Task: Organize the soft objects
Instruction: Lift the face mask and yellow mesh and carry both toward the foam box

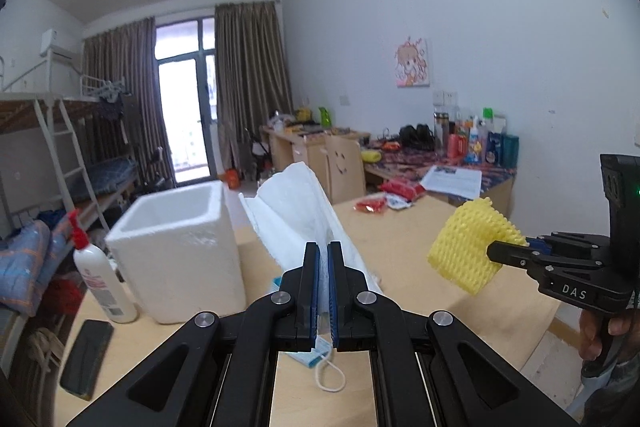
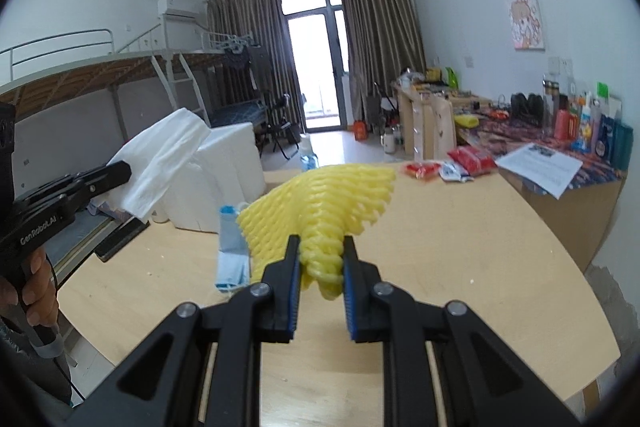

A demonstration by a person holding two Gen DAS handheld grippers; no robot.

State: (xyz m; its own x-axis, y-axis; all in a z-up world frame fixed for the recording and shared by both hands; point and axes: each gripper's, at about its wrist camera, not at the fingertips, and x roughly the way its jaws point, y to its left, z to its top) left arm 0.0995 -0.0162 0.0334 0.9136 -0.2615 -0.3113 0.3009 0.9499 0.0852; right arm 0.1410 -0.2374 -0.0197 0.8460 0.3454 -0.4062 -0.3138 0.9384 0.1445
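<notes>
While both loads hang above table [image 2: 460, 247], left claw [image 1: 323, 259] clamps folded white tissue [image 1: 296, 211], limp, tear-prone; right claw [image 2: 320, 259] pinches yellow foam fruit net [image 2: 320, 203] at bunched end, light, springy. Foam box [image 1: 180, 247] near.

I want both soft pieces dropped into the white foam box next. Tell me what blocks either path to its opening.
Nothing visible blocks them. The foam box stands open-topped. The white tissue in the left tongs hangs right beside it; open air over bare table separates the yellow foam net, in the right tongs, from it.
</notes>
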